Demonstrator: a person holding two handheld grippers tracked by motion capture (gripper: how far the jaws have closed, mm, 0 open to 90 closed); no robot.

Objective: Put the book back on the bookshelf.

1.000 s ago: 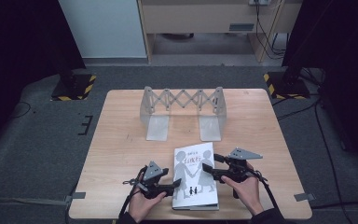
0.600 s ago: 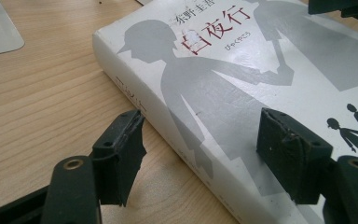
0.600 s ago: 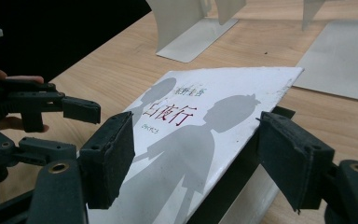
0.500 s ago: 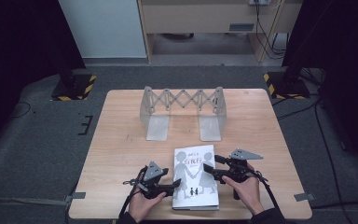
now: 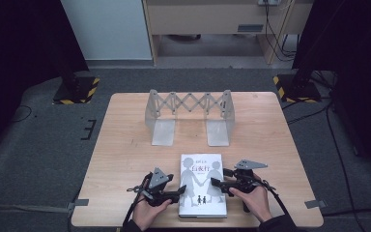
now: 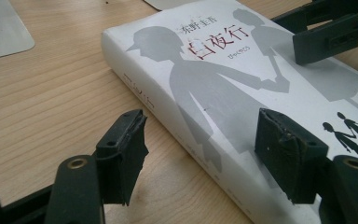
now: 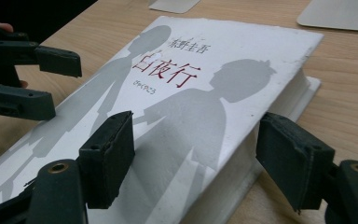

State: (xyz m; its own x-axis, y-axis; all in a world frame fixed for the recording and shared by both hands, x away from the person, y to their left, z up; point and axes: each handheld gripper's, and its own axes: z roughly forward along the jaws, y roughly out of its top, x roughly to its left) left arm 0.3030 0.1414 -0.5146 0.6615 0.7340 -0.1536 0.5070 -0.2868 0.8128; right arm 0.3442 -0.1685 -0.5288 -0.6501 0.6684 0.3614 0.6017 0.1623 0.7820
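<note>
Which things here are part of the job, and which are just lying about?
Likely in play:
white book, flat on the table
left gripper, open at its spine
right gripper, open at its other edge
expanding metal book rack

Lying about:
nothing else on the table

A light wooden table (image 5: 125,145) stands on grey carpet (image 5: 38,145). A white book (image 5: 202,186) lies flat near the table's front edge, cover up, with grey silhouettes and red characters. Farther back stands a metal accordion rack (image 5: 189,104), its two flat feet resting on the wood.
</note>
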